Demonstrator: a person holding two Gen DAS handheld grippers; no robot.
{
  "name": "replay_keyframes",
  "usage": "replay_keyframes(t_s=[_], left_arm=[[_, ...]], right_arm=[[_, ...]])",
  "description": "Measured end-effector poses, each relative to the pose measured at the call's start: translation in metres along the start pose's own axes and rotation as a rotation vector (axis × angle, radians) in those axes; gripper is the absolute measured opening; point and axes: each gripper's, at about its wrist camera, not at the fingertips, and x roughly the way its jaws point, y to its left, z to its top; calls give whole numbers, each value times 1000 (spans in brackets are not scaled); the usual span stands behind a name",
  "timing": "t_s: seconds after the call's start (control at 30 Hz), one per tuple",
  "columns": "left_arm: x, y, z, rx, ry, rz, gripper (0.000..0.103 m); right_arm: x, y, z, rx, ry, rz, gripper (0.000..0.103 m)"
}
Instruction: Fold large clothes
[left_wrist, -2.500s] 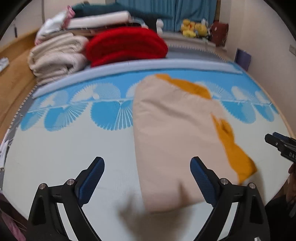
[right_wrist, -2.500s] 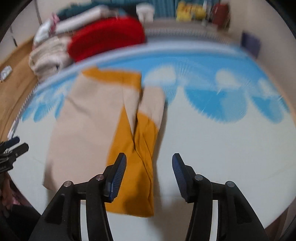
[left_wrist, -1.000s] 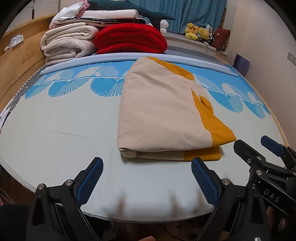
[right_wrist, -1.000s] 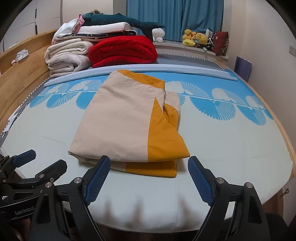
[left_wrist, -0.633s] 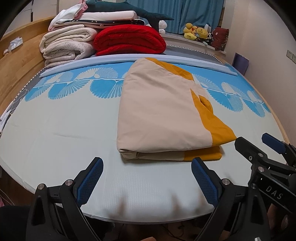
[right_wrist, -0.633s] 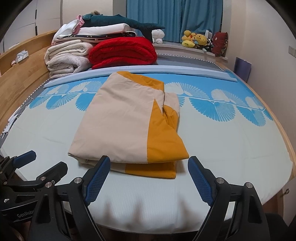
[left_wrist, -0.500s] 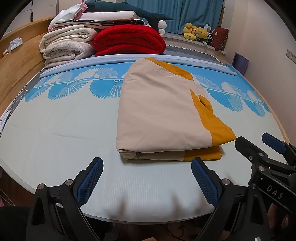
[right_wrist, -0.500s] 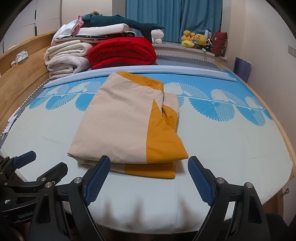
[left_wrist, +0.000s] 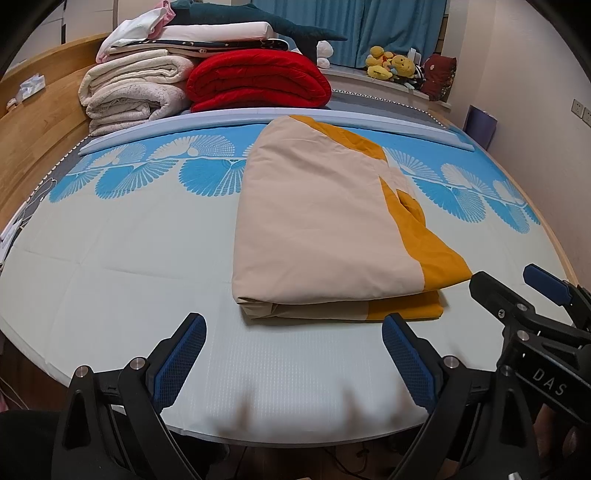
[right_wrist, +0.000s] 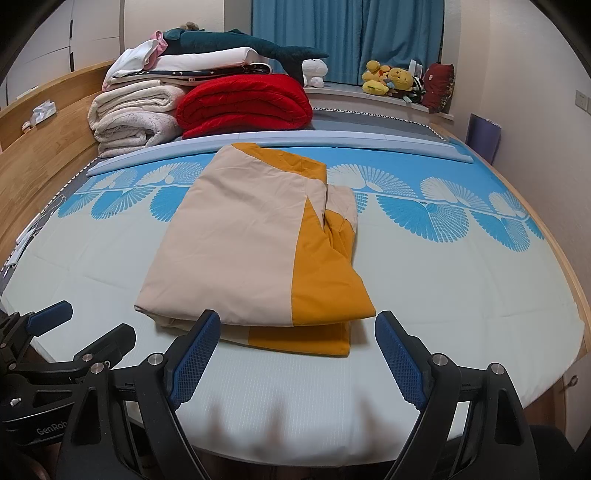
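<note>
Both tools hang over the near edge of the bed, each with its blue pads spread wide and nothing between them: the left tool and the right tool sit side by side, pointing at the folded cloth. That cloth, beige with an orange band along its right side, lies flat on the bed just ahead of both tools, its long axis running away from them toward the red blanket and the stacked bedding at the far end. Its near folded edge is closest to the right tool, which almost overlaps it; the left tool sits a little further back. How many layers lie underneath cannot be made out, and the far end is foreshortened.
</note>
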Motion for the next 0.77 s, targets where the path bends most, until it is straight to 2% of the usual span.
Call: replay_keyframes(t_s=[0.77], left_arm=[[1, 0, 0, 3, -4, 3, 95]], right_arm=[[0, 2, -1, 0, -2, -1, 86]])
